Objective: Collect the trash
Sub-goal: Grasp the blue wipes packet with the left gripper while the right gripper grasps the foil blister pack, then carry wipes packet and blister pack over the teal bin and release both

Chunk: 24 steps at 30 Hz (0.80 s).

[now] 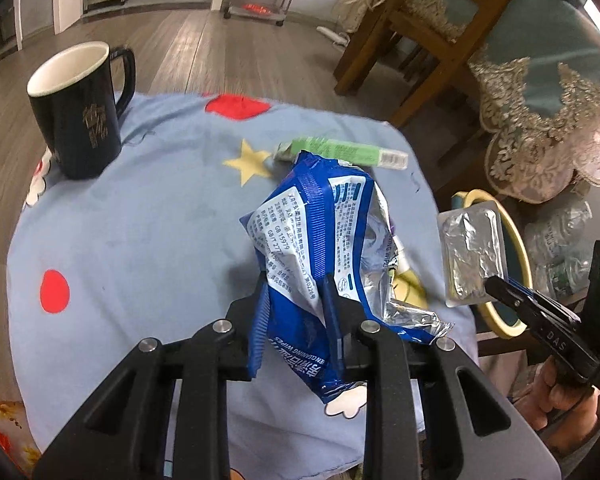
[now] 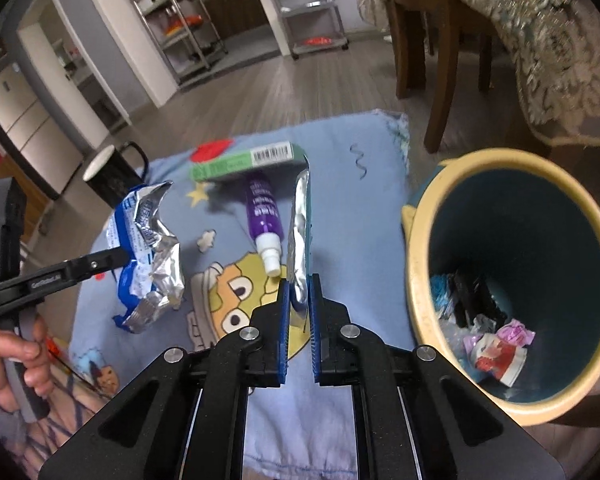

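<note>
While the left gripper [image 1: 296, 300] pinches a crumpled blue wet-wipes wrapper [image 1: 320, 248] between its closed fingers, holding it up over the blue cartoon-print cloth [image 1: 140, 220], the right gripper [image 2: 299, 292] is clenched on the lower edge of a flat silver foil blister pack [image 2: 298, 236], which stands upright on edge between the blue pads. From the left wrist view that foil pack [image 1: 470, 256] shows at 3 o'clock, face-on, beside the yellow rim of the trash bin [image 1: 520, 248], with the right gripper [image 1: 500, 290] gripping its lower corner. From the right wrist view the wrapper [image 2: 148, 248] sits at 9 o'clock, hanging from the left gripper [image 2: 120, 258], whose handle is held by the person's hand [image 2: 16, 360]. Just beyond the foil pack, a purple tube with a white cap [image 2: 262, 216] lies on the cloth, its far end touching or tucked under a green carton with a barcode [image 2: 248, 162] at 12 o'clock. A black mug with a white interior [image 2: 112, 174] stands upright at 10 o'clock on the cloth's far edge. At 3 o'clock the bin [image 2: 420, 264] has a teal inside and holds several wrappers [image 2: 496, 352] at its bottom. A wooden chair [image 2: 440, 40] stands on the floor beyond.
</note>
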Available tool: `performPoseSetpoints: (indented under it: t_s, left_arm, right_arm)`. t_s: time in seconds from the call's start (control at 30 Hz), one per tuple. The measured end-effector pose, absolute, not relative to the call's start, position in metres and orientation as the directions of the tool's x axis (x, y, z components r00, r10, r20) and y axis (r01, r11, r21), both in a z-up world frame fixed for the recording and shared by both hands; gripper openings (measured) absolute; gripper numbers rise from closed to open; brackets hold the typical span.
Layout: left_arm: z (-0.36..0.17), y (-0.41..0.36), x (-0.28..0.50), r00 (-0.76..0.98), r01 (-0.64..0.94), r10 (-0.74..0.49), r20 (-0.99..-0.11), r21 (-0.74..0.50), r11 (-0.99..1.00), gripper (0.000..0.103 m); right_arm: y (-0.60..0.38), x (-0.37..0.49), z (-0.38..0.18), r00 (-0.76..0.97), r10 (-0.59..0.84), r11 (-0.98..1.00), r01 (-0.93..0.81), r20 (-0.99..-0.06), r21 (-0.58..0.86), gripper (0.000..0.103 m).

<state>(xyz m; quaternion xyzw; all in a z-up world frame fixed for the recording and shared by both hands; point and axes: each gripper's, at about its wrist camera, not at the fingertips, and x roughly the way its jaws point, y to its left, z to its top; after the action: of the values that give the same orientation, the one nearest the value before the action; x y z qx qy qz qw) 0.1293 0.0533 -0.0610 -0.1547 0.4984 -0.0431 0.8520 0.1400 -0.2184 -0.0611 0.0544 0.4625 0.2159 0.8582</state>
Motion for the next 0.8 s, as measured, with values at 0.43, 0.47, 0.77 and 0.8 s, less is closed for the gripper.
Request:
performPoseSetpoints:
  t_s: [0.43, 0.47, 0.77, 0.8]
  left_arm:
    - [-0.017, 0.000, 0.136, 0.579, 0.053, -0.286, -0.763, -0.315, 0.947, 0.024]
    - [-0.017, -0.004, 0.137, 0.579, 0.061, -0.291, -0.762, -0.315, 0.947, 0.025]
    - [-0.009, -0.079, 0.155, 0.558, 0.180, -0.353, -0.751, -0.305, 0.935, 0.025]
    - [-0.009, -0.087, 0.158, 0.555, 0.192, -0.356, -0.752, -0.301, 0.934, 0.025]
  right_arm:
    - [-0.274, 0.117, -0.022, 0.627, 0.390, 0.920, -0.235, -0.675, 0.313, 0.010]
    - [-0.283, 0.117, -0.023, 0.639, 0.379, 0.924, -0.214, -0.670, 0.318, 0.010]
    - [-0.330, 0.109, -0.021, 0.712, 0.292, 0.936, -0.075, -0.638, 0.345, 0.010]
    - [-0.336, 0.109, -0.020, 0.720, 0.282, 0.935, -0.057, -0.634, 0.351, 0.010]
